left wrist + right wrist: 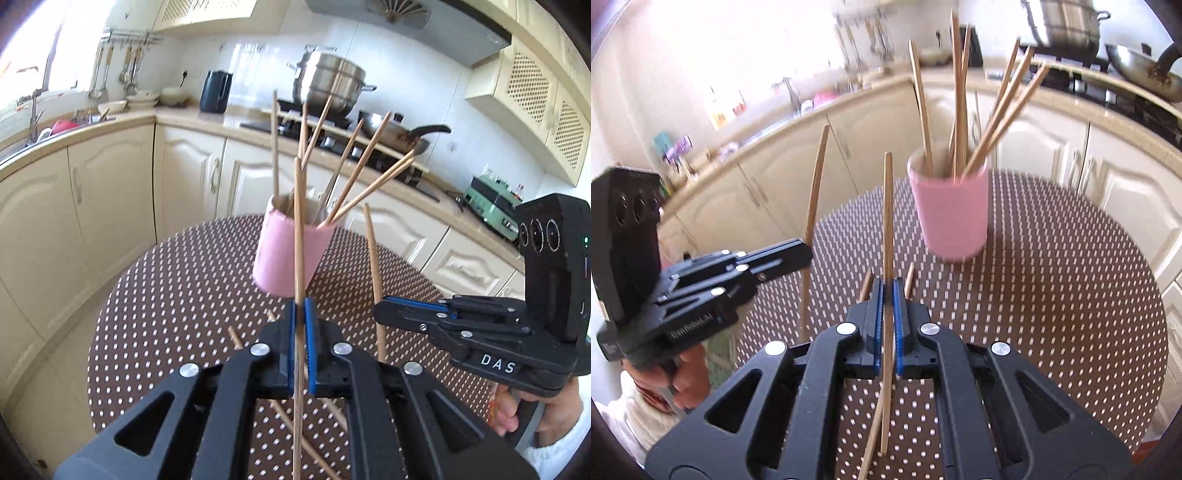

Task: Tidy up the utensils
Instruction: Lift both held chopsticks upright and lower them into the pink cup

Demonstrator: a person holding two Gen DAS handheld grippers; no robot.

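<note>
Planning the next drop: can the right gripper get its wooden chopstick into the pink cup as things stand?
Probably yes: the right gripper holds its wooden chopstick upright, nothing stands between it and the pink cup, whose mouth has gaps among the chopsticks.

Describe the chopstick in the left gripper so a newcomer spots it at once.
Start at the round dotted table and the pink cup of chopsticks. In front of the cup, the left gripper pinches one chopstick. It stands upright, outside the cup, unlike those leaning inside.

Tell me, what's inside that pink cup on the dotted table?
The pink cup holds several wooden chopsticks standing on end and fanning out above its rim. Their lower ends and the cup's bottom are hidden by its wall.
</note>
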